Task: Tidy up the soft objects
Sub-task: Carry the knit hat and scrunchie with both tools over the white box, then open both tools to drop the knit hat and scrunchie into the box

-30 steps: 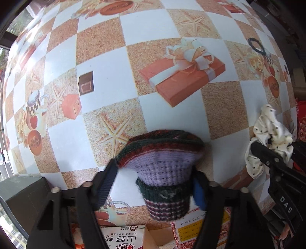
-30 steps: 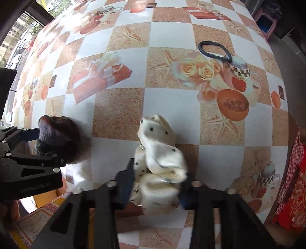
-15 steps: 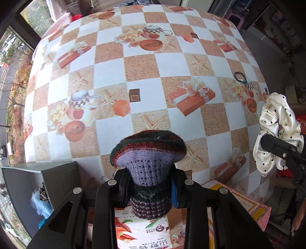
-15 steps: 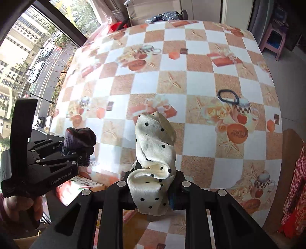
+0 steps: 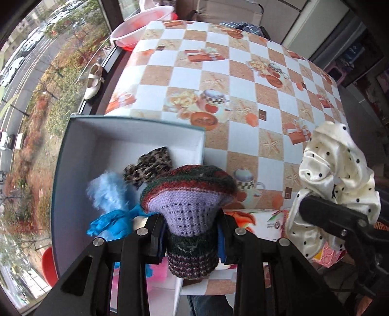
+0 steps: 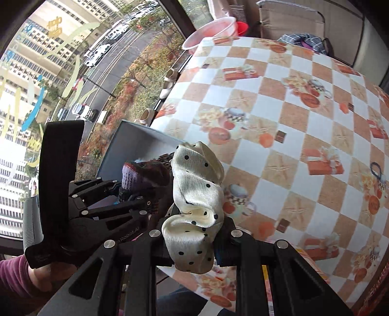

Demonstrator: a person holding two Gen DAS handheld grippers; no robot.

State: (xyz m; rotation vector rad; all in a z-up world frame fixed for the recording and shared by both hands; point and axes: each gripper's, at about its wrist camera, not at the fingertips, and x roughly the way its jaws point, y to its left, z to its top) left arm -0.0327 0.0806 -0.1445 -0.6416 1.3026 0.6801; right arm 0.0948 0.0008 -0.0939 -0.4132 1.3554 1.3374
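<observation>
My left gripper [image 5: 190, 239] is shut on a knitted purple, green and red hat [image 5: 189, 199] and holds it in the air over the near right corner of an open white box [image 5: 80, 155]. The box holds a leopard-print piece [image 5: 148, 165], a light blue fluffy piece [image 5: 109, 192] and a blue glove [image 5: 109, 222]. My right gripper [image 6: 194, 250] is shut on a cream polka-dot satin scrunchie [image 6: 197, 194], held in the air beside the left gripper [image 6: 126, 194]. The scrunchie also shows in the left wrist view [image 5: 335, 175].
The table [image 5: 243, 80] has a checkered orange and white cloth. A black hair tie [image 6: 378, 169] lies at its right side. A printed carton [image 5: 262, 221] lies at the near edge. A red basin [image 5: 143, 21] and a window stand beyond the far left corner.
Both grippers have lifted and swung left with their loads. The hat has moved from over the table to over the open box, which has come into view.
</observation>
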